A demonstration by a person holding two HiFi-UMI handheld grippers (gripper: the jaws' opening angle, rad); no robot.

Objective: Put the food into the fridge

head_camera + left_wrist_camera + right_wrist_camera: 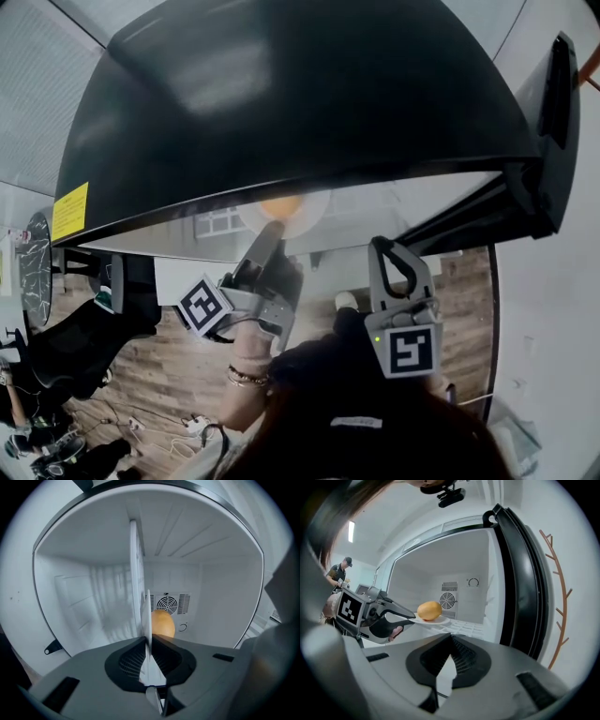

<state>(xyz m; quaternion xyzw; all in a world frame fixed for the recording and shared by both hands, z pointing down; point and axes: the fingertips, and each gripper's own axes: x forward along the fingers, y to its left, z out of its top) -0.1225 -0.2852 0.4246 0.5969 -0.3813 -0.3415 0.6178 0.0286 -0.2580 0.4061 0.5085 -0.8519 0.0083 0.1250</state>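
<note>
An orange-yellow round food lies on a small white plate. My left gripper is shut on the plate's rim and holds it inside the open fridge, just above the white wire shelf. From the left gripper view the plate shows edge-on between the jaws of the left gripper, with the food behind it. In the head view the plate and left gripper sit under the black fridge top. My right gripper hangs outside, shut and empty, also shown as right gripper.
The black fridge door stands open at the right. A round fan vent is on the white back wall. A person stands far off at the left. A wooden floor with cables lies below.
</note>
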